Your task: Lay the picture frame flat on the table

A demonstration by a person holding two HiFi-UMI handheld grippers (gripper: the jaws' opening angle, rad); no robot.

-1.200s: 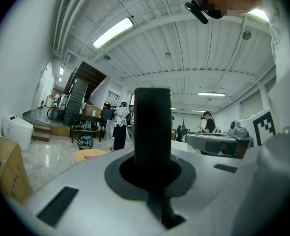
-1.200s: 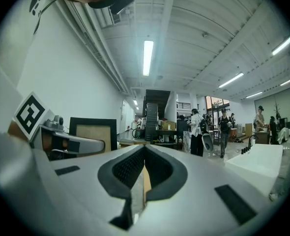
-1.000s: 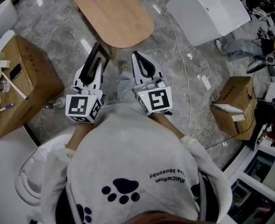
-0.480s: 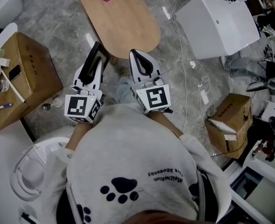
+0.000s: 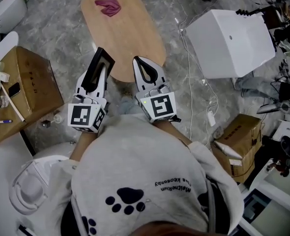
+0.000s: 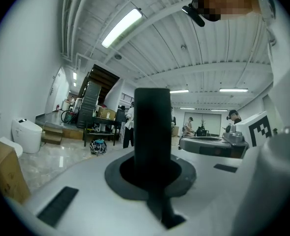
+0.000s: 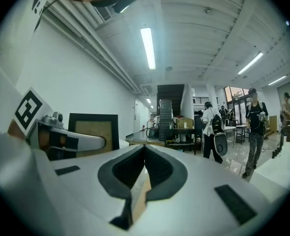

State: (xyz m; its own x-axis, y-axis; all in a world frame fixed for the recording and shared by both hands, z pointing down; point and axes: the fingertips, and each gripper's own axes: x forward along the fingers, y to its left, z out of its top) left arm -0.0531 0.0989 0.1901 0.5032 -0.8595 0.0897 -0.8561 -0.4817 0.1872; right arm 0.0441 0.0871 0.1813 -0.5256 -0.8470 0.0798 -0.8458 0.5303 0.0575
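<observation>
While one person in a grey top looks down past two hand-held tools, the left tool (image 5: 97, 78) is pinching one black picture frame (image 5: 102, 59), with its jaws almost together on the thin edge. The picture frame is held up in the air and tilted, not lying on the table (image 5: 135, 38). From the head view it overlaps the table's near left edge. The left gripper view shows it edge-on, as one dark upright bar between the jaws. The right gripper view shows its black border and tan centre off to the left. The right tool (image 5: 139, 63) is just beside the left one. Its two jaws are pressed together with nothing between them, and its tip points at the table's near edge. The one oval wooden table carries one crumpled dark-pink cloth (image 5: 109, 6) near its far end. On the grey marble floor (image 5: 61, 28) stand two cardboard boxes, one (image 5: 29, 90) left of the table and one (image 5: 238, 136) well off to the right. One large white box (image 5: 231, 41) stands beyond the table's right edge.
</observation>
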